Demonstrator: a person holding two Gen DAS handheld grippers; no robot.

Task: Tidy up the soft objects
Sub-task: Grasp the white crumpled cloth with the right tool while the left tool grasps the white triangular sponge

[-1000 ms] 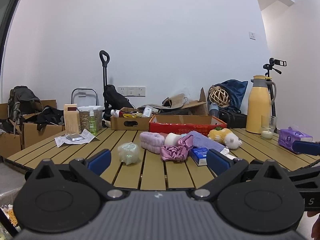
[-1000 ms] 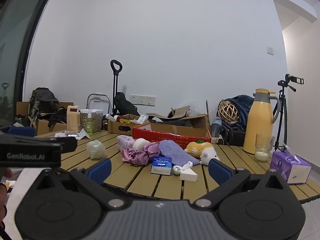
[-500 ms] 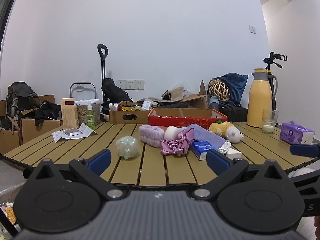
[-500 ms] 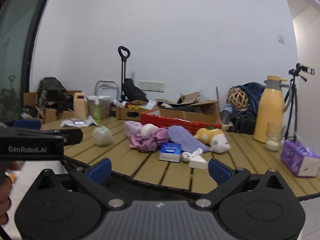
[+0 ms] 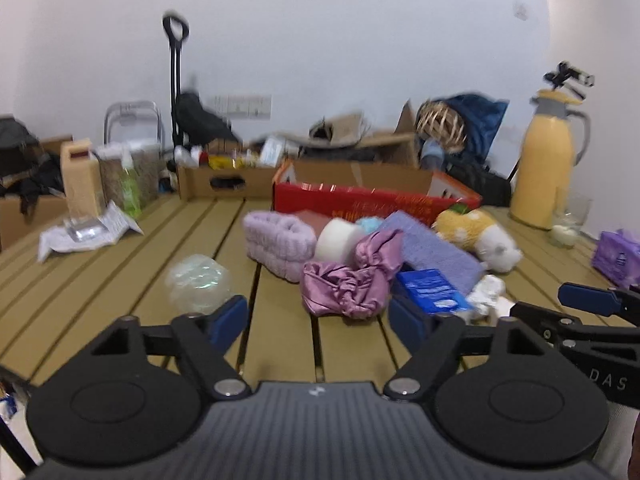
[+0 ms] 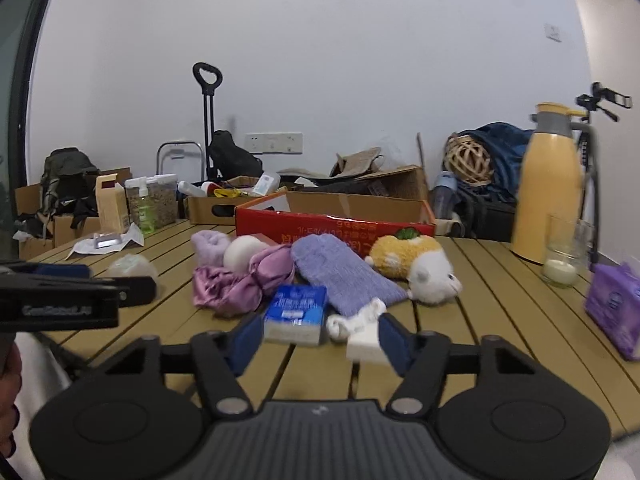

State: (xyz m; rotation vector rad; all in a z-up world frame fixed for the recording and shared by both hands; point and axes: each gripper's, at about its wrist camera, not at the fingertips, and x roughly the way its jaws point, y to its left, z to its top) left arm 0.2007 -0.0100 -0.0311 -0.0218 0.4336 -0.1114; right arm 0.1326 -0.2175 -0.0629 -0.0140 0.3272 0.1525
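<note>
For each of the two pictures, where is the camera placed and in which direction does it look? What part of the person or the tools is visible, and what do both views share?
Left wrist view: sits on the left gripper, looks forward over the wooden table at the pink scrunchie; the right gripper shows at the right edge.
Right wrist view: sits on the right gripper, faces the blue packet and the plush toy; the left gripper and a hand show at the left edge.
Shared: the red box, the yellow jug. Both grippers' jaws have just been closing, pressing on nothing.
</note>
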